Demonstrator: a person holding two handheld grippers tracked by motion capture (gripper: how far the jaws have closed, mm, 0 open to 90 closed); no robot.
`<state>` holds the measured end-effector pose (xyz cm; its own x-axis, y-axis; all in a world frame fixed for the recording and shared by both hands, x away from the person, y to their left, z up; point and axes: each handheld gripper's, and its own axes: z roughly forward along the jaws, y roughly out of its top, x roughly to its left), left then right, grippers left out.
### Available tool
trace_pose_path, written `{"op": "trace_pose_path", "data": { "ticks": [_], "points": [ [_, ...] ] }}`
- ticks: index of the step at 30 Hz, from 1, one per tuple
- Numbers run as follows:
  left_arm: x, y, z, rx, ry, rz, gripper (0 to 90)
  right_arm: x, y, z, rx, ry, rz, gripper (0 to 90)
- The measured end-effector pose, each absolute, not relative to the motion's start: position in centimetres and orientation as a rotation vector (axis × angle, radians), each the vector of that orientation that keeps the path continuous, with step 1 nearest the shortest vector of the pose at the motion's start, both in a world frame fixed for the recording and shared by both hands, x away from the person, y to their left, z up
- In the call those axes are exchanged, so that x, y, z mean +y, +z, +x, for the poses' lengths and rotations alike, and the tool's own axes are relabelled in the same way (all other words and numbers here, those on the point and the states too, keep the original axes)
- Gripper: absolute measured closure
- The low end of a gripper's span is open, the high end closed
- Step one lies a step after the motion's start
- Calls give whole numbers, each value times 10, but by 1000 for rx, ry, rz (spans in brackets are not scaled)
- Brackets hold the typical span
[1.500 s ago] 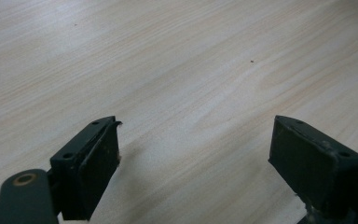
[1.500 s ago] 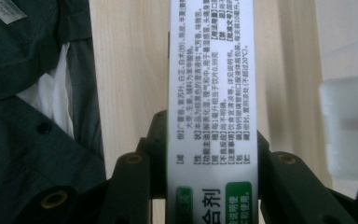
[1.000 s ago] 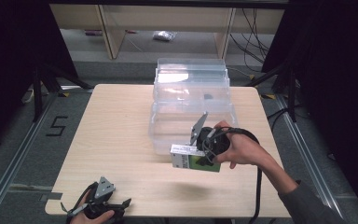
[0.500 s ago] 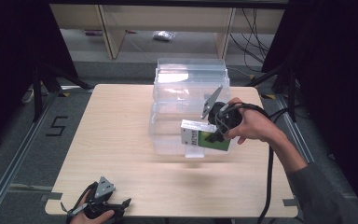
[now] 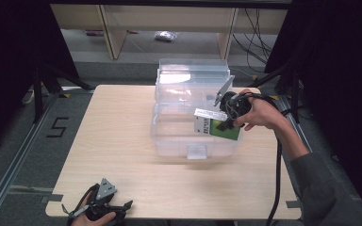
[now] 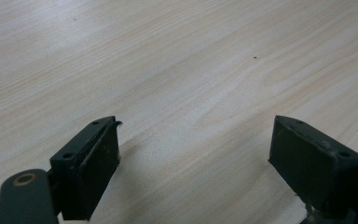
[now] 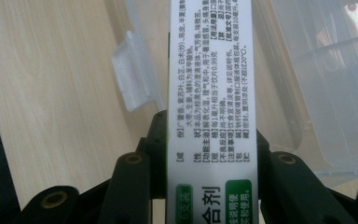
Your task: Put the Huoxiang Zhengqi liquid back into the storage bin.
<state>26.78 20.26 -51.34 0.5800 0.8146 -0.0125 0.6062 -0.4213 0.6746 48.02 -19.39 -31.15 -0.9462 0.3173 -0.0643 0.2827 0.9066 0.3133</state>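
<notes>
Across the floor area between dark frames a pale wooden tabletop (image 5: 122, 141) is set, seen whole in the high view. Toward its far edge, somewhat right of the middle, a clear plastic bin (image 5: 193, 117) is placed, its lid raised behind it and a small latch tab showing on its near wall. Over the bin's near right corner a green and white box (image 5: 215, 126) is held, clamped by its narrow sides between the jaws of the right gripper (image 5: 227, 118); in the right gripper view the box (image 7: 212, 93) is seen standing up from the clenched jaws, its white face covered in small print, with the bin wall (image 7: 307, 70) behind it. Near the tabletop's near left corner the left gripper (image 5: 107, 207) is rested in a hand; its jaws are spread wide above bare wood (image 6: 191, 70), with nothing between them.
</notes>
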Motion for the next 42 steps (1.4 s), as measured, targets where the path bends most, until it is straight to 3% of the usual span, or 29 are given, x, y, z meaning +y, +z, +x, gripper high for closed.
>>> {"op": "trace_pose_path", "data": {
  "ticks": [19,42],
  "points": [
    [204,-515,269,1135,417,2169,153,-195,-361,526,2998,407,494,652],
    [204,-515,269,1147,426,2159,154,-199,-390,528,3050,323,525,650]
  ]
}}
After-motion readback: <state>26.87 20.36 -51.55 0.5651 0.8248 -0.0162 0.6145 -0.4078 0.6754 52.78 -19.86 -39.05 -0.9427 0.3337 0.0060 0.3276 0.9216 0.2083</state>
